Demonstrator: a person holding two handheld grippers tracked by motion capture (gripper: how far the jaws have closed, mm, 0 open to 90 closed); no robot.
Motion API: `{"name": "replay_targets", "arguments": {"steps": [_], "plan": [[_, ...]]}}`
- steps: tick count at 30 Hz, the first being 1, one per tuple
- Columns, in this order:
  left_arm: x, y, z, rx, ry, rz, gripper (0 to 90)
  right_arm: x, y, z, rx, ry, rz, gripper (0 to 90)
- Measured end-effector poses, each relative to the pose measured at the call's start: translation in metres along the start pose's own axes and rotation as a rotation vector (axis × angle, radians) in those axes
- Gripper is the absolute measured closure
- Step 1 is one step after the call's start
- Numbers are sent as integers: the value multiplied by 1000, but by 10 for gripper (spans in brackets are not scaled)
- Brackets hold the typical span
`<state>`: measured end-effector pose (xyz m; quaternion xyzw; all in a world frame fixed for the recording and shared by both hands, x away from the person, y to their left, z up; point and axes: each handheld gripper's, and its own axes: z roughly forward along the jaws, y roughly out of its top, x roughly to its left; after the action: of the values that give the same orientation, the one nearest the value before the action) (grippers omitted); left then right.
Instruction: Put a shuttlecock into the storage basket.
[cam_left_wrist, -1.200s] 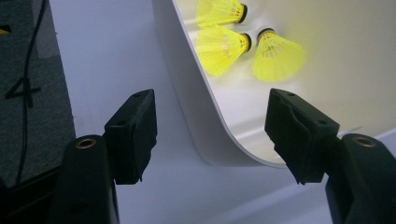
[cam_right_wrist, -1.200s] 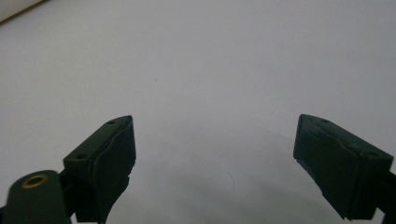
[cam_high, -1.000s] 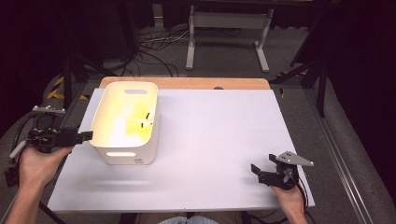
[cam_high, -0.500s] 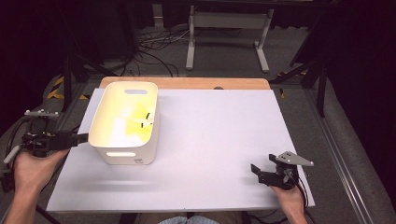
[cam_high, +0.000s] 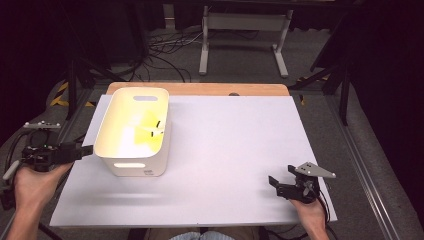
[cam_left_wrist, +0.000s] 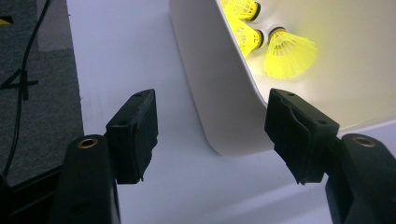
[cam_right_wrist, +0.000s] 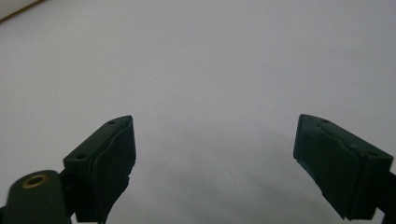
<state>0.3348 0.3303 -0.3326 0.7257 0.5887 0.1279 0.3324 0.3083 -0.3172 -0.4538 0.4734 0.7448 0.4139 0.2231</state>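
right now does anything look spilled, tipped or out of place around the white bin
Nothing stands out. The white bin sits upright on the white table cover, and the yellow shuttlecocks all lie inside it, none spilled. The left gripper is open at the bin's near corner without touching it; the right gripper is open over bare cover.
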Motion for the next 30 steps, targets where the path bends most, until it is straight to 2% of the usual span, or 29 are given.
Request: {"name": "replay_targets", "arguments": {"steps": [4,6,7,9,30], "plan": [[2,-4,2,-3,2,-7,346,0,0,0,2,-1,0,134],[4,-5,2,-5,14,4,346,0,0,0,2,-1,-3,135],[4,-7,2,-10,4,-15,346,0,0,0,3,-1,-3,135],[4,-9,3,-11,2,-17,345,0,0,0,3,-1,-4,135],[6,-24,10,-20,8,-12,338,0,0,0,3,-1,-5,135]]}}
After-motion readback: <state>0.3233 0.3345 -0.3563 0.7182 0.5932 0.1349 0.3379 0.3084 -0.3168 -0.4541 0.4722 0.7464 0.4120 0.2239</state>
